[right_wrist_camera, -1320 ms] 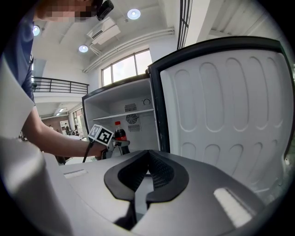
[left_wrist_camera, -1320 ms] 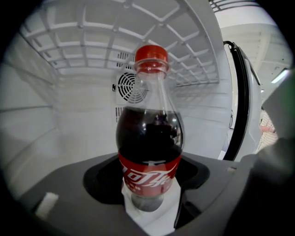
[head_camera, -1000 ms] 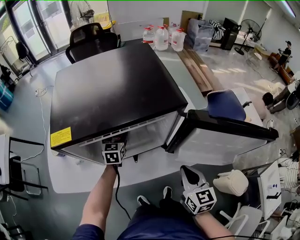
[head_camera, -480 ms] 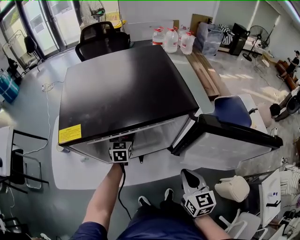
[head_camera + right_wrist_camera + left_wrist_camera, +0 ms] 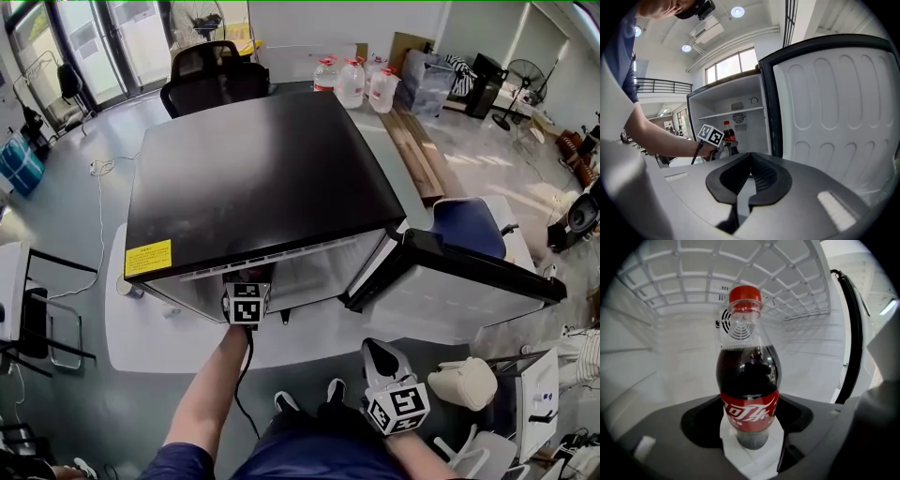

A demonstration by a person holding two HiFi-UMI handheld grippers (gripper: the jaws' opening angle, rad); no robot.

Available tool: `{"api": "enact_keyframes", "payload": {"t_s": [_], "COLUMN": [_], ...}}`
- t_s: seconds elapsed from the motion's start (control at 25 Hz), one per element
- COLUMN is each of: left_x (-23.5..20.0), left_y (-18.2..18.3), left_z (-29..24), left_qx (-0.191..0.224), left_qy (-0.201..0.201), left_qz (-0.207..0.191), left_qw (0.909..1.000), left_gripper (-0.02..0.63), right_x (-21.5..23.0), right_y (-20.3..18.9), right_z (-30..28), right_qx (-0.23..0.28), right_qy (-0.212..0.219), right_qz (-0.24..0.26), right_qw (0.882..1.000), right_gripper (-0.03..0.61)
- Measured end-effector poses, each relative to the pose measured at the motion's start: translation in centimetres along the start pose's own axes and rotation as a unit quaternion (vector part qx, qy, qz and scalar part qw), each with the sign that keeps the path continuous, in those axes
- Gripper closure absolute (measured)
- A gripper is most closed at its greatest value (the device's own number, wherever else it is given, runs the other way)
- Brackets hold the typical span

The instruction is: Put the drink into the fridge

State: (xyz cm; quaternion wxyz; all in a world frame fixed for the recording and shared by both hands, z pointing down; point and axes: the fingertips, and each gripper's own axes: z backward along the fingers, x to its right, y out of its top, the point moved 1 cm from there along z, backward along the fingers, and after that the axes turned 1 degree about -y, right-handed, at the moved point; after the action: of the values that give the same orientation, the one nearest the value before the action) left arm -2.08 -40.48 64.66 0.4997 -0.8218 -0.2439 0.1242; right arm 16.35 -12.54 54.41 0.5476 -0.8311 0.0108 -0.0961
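A cola bottle (image 5: 750, 380) with a red cap and red label stands upright inside the white fridge, under the wire shelf (image 5: 740, 277). My left gripper (image 5: 751, 430) is shut on the bottle at label height. In the head view the left gripper (image 5: 246, 305) reaches into the fridge mouth under the black fridge top (image 5: 262, 187), which hides the bottle. The fridge door (image 5: 450, 281) hangs open to the right. My right gripper (image 5: 377, 351) waits shut and empty near my body. The right gripper view shows the bottle (image 5: 728, 132) just inside the fridge.
A black office chair (image 5: 216, 75) and several water jugs (image 5: 352, 80) stand behind the fridge. A blue chair (image 5: 466, 225) sits past the open door. A white bag (image 5: 467, 382) lies on the floor at the right. Wooden planks (image 5: 417, 150) lie at the back right.
The head view has shifted a little. My left gripper stays at the fridge mouth and the right gripper has hardly moved.
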Motion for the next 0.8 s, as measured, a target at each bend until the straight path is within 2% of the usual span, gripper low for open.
{"api": "enact_keyframes", "payload": {"t_s": [0.44, 0.68, 0.8], "left_x": [1.2, 2.6, 3.1], "left_y": [0.4, 0.4, 0.9], "left_z": [3.6, 7.0, 9.2], "left_qx": [0.029, 0.035, 0.052], "left_qy": [-0.006, -0.018, -0.010], "left_qz": [0.035, 0.033, 0.042], "left_qw": [0.9990, 0.9987, 0.9977], "left_gripper": [0.301, 0.301, 0.302], "right_x": [-1.1, -2.1, -2.3], "right_y": [0.5, 1.3, 1.9], "right_z": [-0.4, -1.2, -1.6], "right_qx": [0.012, 0.019, 0.027], "right_qy": [0.028, 0.053, 0.067], "right_qz": [0.002, 0.009, 0.014], "right_qw": [1.000, 0.998, 0.997], "right_gripper": [0.572, 0.572, 0.572]}}
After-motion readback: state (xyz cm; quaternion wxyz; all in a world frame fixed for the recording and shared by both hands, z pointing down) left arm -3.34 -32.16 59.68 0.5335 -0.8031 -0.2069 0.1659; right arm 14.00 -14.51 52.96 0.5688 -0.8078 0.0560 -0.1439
